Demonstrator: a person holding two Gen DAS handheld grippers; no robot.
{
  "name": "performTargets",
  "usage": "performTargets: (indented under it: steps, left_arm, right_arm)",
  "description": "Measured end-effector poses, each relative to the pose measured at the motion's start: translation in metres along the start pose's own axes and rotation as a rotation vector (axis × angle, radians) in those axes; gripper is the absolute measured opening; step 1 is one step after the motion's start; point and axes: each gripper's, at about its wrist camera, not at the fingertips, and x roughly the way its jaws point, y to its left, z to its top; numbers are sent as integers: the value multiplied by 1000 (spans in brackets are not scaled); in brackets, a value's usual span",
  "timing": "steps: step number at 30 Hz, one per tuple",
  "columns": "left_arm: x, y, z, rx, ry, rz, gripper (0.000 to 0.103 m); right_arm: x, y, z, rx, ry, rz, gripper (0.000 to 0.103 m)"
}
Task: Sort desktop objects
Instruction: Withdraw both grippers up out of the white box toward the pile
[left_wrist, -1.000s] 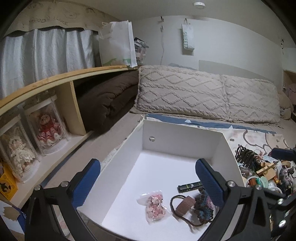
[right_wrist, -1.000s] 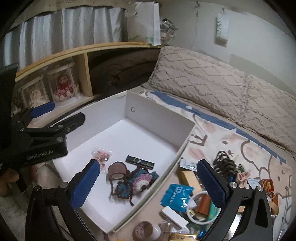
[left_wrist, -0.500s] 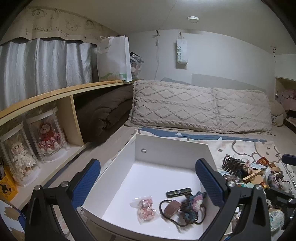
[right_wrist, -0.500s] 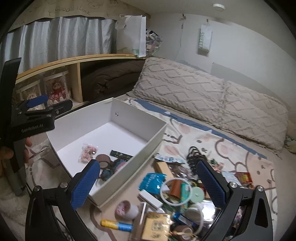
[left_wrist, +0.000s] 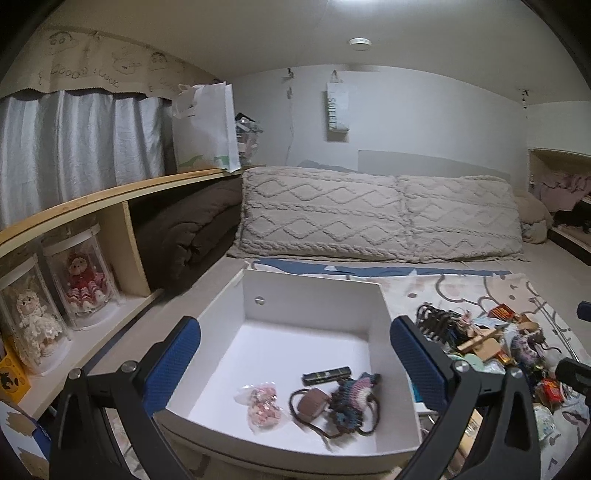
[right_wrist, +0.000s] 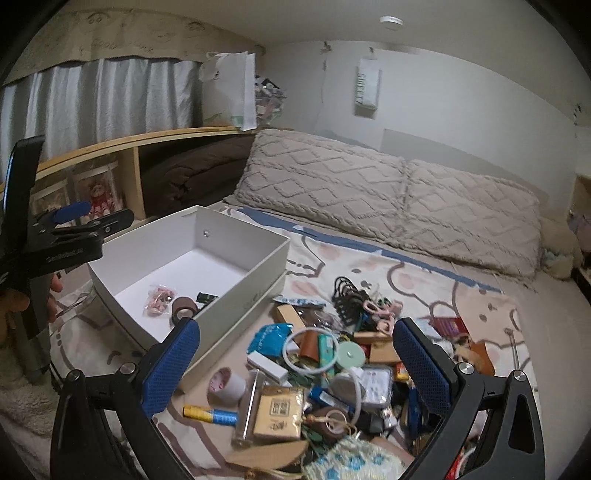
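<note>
Your sorting target, the white box (left_wrist: 314, 295), sits on the patterned bedspread (right_wrist: 461, 288) with its far wall toward the pillows (left_wrist: 380, 214). Inside it, near the front wall, lie a clear bag of pink pieces (left_wrist: 263, 400), a brown tape roll (left_wrist: 313, 400), a crocheted pouch (left_wrist: 352, 397) and a dark tube (left_wrist: 327, 375); the back half of the floor is bare white.

Your left gripper (left_wrist: 295, 365) hangs over the box's near edge, jaws spread wide, nothing between the blue pads, one pad outside each side wall.

Your right gripper (right_wrist: 295, 365) is above the clutter pile (right_wrist: 332, 369) just right of the box, jaws likewise spread wide and holding nothing. Between its pads you see a blue packet (right_wrist: 271, 334), a white ring (right_wrist: 308, 350), a mint disc (right_wrist: 349, 354) and a white block (right_wrist: 266, 366). A pink tape roll (right_wrist: 226, 384) and a yellow-and-blue tube (right_wrist: 210, 413) lie by the box's near corner.

The wooden shelf (left_wrist: 110, 195) runs close along the box's left side. Open bedspread lies between the pile and the pillows.
</note>
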Motion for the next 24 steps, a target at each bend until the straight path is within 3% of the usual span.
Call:
performTargets:
  steps: [11, 24]
  left_arm:
    - [-16, -27, -18, 32, 14, -42, 103]
    - [-27, -77, -54, 92, 12, -165, 103]
  right_arm:
    - [-31, -32, -33, 78, -18, -84, 103]
    - [-57, -59, -71, 144, -20, -141, 103]
